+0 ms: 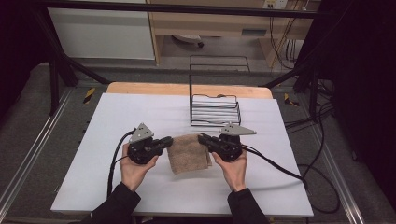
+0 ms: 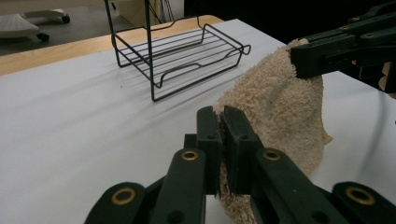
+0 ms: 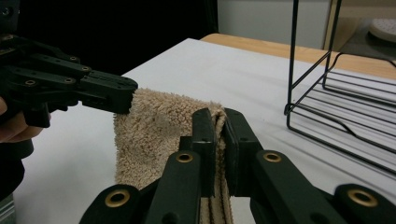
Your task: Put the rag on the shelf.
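The left claw (image 1: 169, 140) is clamped on one upper corner of the tan towel (image 1: 188, 153), its jaws pinched tight with terry cloth between them. The right claw (image 1: 201, 138) grips the opposite upper corner the same way, jaws pressed together on the folded edge. Between the two claws the towel hangs stretched, its top edge lifted and its lower part draping down onto the white desk (image 1: 116, 121). Just beyond the right claw, farther from the person, stands a black wire rack (image 1: 215, 110), apart from the towel. A hand (image 1: 135, 169) wraps each claw's body from below, cables trailing outward.
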Tool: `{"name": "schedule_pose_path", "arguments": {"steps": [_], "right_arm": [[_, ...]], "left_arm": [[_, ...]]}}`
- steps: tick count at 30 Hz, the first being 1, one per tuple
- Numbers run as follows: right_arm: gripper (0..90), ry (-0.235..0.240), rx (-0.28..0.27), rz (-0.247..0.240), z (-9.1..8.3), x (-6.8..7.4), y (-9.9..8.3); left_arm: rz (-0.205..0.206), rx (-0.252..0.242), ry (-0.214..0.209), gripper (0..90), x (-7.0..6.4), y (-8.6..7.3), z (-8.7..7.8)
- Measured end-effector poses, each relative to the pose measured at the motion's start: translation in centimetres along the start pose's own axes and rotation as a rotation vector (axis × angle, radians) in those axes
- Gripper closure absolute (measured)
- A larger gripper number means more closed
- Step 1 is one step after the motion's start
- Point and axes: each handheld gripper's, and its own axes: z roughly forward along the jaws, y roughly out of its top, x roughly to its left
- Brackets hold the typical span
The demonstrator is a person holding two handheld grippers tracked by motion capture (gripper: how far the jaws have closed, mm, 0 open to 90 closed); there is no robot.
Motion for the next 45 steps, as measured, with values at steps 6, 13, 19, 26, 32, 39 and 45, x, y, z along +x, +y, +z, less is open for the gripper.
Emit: {"name": "schedule_pose_path", "arguments": {"steps": [6, 13, 19, 26, 32, 39, 45], "right_arm": [[84.3, -0.027, -0.035, -0.017, -0.9, -0.2, 0.5], [84.3, -0.052, -0.074, -0.025, -1.8, -0.4, 1.3], [84.3, -0.065, -0.104, -0.033, -2.5, -0.6, 2.2], [84.3, -0.084, -0.137, -0.046, -3.0, -0.6, 3.2], [84.3, -0.097, -0.169, -0.053, -3.6, -0.7, 4.2], [84.3, -0.113, -0.202, -0.059, -4.2, -0.9, 5.3], [84.3, -0.124, -0.231, -0.058, -4.5, -1.0, 6.2]], "left_arm": [[0.018, -0.02, -0.002, 85.5, -0.3, 1.2, 0.4], [0.041, -0.048, -0.001, 85.5, -0.8, 2.8, 0.7], [0.048, -0.065, -0.001, 85.5, -0.9, 3.7, 0.8], [0.052, -0.096, 0.001, 85.6, -1.0, 4.9, 0.9], [0.058, -0.138, 0.002, 85.6, -1.2, 6.2, 0.9], [0.061, -0.167, -0.001, 85.7, -1.3, 7.4, 0.9], [0.062, -0.196, -0.001, 85.7, -1.3, 8.5, 1.0]]}}
